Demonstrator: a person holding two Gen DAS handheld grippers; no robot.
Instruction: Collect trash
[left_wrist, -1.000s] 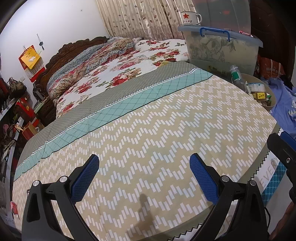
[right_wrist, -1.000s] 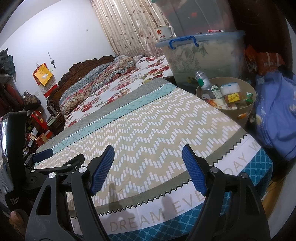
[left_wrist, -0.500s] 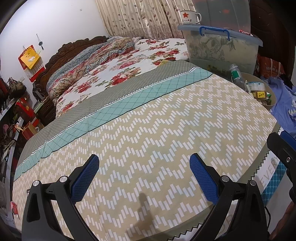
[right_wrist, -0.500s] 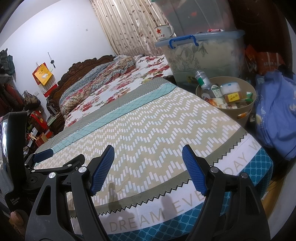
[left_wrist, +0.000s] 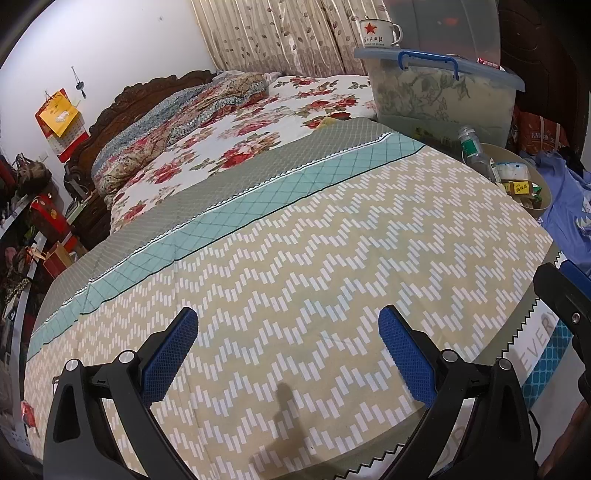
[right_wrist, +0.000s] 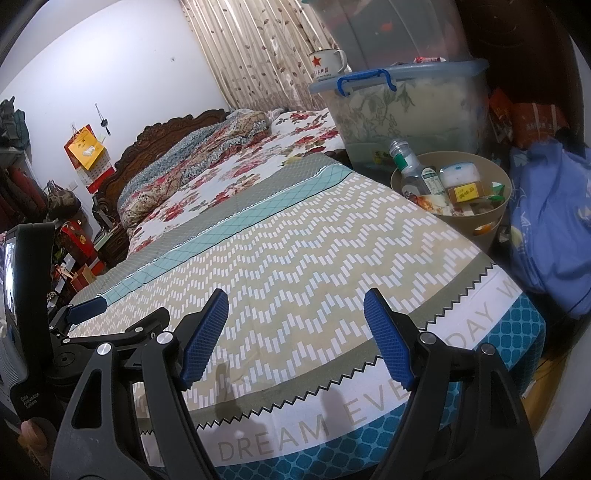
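A tan round trash bin (right_wrist: 495, 218) stands off the bed's far right corner, holding a clear bottle with a green cap (right_wrist: 412, 168), a yellow box (right_wrist: 466, 192) and other wrappers. It also shows in the left wrist view (left_wrist: 543, 201). My left gripper (left_wrist: 288, 332) is open and empty, low over the zigzag bedspread (left_wrist: 314, 266). My right gripper (right_wrist: 295, 317) is open and empty over the bedspread's near edge (right_wrist: 332, 373). The left gripper shows at the left of the right wrist view (right_wrist: 86, 310).
A clear storage box with a blue lid (right_wrist: 406, 110) stands behind the bin, a white star mug (right_wrist: 327, 64) on it. A blue garment pile (right_wrist: 546, 221) lies right of the bin. Floral bedding (left_wrist: 258, 122) and a carved headboard lie far left.
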